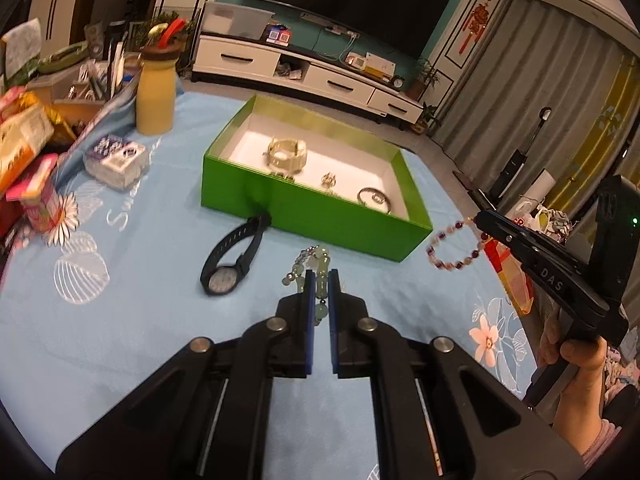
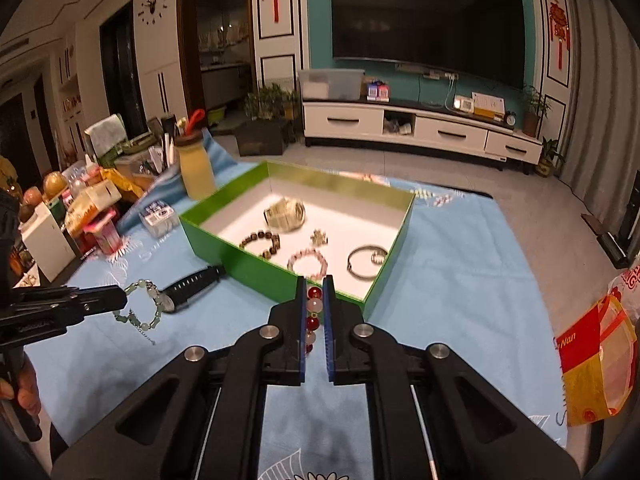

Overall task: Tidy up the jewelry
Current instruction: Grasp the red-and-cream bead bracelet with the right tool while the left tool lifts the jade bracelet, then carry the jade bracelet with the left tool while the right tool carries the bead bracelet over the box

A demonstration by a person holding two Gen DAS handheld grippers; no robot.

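Observation:
A green box [image 1: 316, 212] with a white floor stands on the blue tablecloth and also shows in the right wrist view [image 2: 256, 270]. It holds a pale watch [image 2: 285, 213], a brown bead bracelet [image 2: 260, 243], a pink bead bracelet [image 2: 307, 264], a small charm [image 2: 319, 237] and a metal bangle [image 2: 366, 262]. My left gripper [image 1: 320, 280] is shut on a pale green bead bracelet [image 1: 312, 264], held above the cloth near the box front. My right gripper [image 2: 312, 286] is shut on a red and pink bead bracelet [image 2: 313, 312], at the box's near right corner. A black watch [image 1: 234, 260] lies on the cloth.
A yellow bottle [image 1: 155, 96] and a small clear case [image 1: 116, 160] stand left of the box. Packets and clutter [image 1: 28, 160] crowd the table's left edge. A red and yellow bag [image 2: 596, 360] hangs off the right edge. A TV cabinet [image 2: 420, 130] stands behind.

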